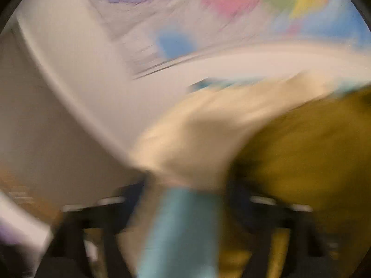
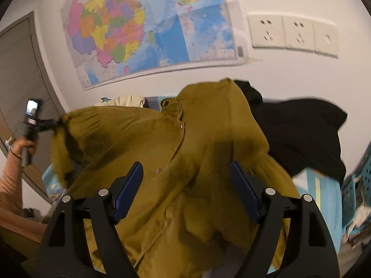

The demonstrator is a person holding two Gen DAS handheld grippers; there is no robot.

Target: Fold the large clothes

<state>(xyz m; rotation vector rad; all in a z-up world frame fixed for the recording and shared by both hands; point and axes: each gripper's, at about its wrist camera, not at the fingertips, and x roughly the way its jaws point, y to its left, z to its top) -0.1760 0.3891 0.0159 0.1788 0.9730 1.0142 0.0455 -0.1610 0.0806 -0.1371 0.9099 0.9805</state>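
Observation:
An olive-green button-front garment (image 2: 176, 153) lies spread and bunched on the bed. My right gripper (image 2: 186, 171) hovers just above its middle, fingers wide open and empty. My left gripper (image 2: 54, 123) shows at the far left of the right wrist view, pinching the garment's left shoulder and lifting it. The left wrist view is heavily motion-blurred: olive cloth (image 1: 308, 148) and a cream cloth (image 1: 204, 129) fill its right half, and the fingers of the left gripper (image 1: 185, 185) are lost in the blur.
A black garment (image 2: 301, 134) lies at the bed's far right against the wall. A cream cloth (image 2: 126, 100) sits at the bed's far edge. The bed has a light blue sheet (image 2: 324, 185). A teal basket (image 2: 357, 180) stands at right. A map (image 2: 148, 30) and wall sockets (image 2: 294, 34) are behind.

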